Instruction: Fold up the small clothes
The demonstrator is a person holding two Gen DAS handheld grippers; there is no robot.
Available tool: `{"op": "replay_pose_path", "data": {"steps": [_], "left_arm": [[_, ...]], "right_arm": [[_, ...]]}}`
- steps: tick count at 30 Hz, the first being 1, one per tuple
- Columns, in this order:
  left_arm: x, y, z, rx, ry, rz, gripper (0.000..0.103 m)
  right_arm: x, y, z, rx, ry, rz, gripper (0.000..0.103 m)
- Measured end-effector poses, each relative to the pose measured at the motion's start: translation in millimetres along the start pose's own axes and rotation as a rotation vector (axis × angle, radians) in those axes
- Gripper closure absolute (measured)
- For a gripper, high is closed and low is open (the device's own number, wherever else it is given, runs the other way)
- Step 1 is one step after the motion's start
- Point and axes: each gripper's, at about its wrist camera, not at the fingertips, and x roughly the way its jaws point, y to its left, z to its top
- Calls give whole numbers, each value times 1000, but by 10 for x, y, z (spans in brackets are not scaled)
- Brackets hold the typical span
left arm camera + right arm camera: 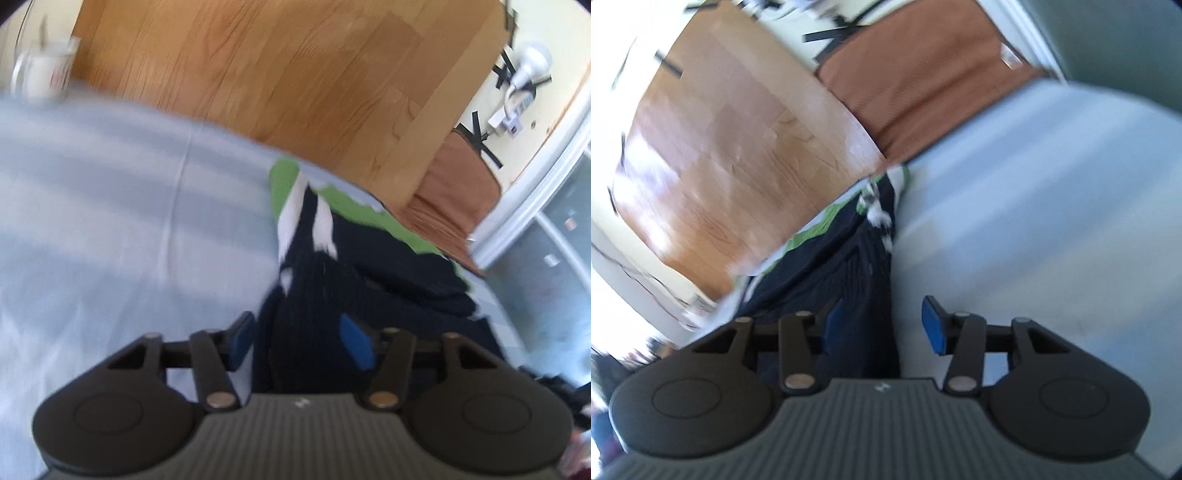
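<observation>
Each camera sits just behind its own tool and looks forward along the fingers, close above the pale blue sheet (129,221). The left gripper (301,345) view tilts so the wooden floor (277,74) lies ahead and the dark striped garment (314,295) runs forward between its pads. The right gripper (882,326) view rolls the other way. Both share the garment, sheet, floor and brown rug (923,74).

I see open sheet (110,221) to my left, with only a mug (44,70) at its far corner. The headboard (277,74) blocks ahead; dark clothing (332,266) lies heaped between.
</observation>
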Motion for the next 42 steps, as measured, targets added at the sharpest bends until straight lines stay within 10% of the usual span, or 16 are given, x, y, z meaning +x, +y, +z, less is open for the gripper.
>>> {"op": "replay_pose_path", "data": {"steps": [6,12,19,32,42], "left_arm": [[-166,326,-328,-229,103,-147,32],[-103,334,-528,-352,105,-248,30],[153,319,-524,-423,125,-185,93],[-53,158,-857,-334,175,-213,94],[-426,296,-610,-215,47,-173,68]], "right_arm": [[-105,-143,-225,200,44,105,52],[229,232,-218,110,95,65,49],[347,303,-212,116,67,20,79],[-169,194,-423,11,40,-68,83],[-494,-58,88,4,-121,-169,57]]}}
